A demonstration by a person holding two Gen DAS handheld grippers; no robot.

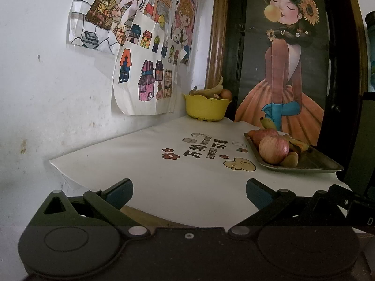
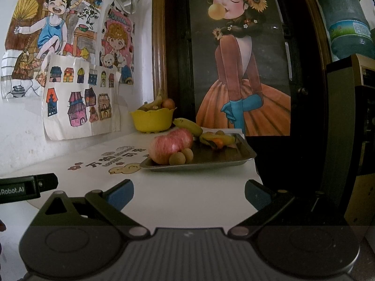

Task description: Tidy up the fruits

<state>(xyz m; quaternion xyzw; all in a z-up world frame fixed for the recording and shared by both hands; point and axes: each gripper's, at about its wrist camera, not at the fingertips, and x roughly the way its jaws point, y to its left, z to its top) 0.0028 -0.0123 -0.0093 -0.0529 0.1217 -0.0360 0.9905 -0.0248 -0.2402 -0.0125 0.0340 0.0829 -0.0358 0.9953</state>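
A metal tray (image 2: 234, 158) on the white table holds red apples (image 2: 168, 145), two small brown round fruits (image 2: 178, 158), a banana (image 2: 187, 126) and other yellow-orange fruit (image 2: 218, 140). The tray (image 1: 311, 161) and an apple (image 1: 273, 149) also show at the right of the left wrist view. A yellow bowl (image 2: 152, 119) at the back holds a banana and a round fruit; it also shows in the left wrist view (image 1: 206, 107). My left gripper (image 1: 189, 193) is open and empty over the table's near edge. My right gripper (image 2: 189, 193) is open and empty, short of the tray.
A printed white cloth (image 1: 187, 164) covers the table. Drawings hang on the wall at the left (image 1: 145, 77). A framed picture of a girl (image 2: 239, 70) stands behind the tray. A water dispenser with a bottle (image 2: 346, 23) stands at the right. The left gripper's body (image 2: 23, 188) shows at the left edge.
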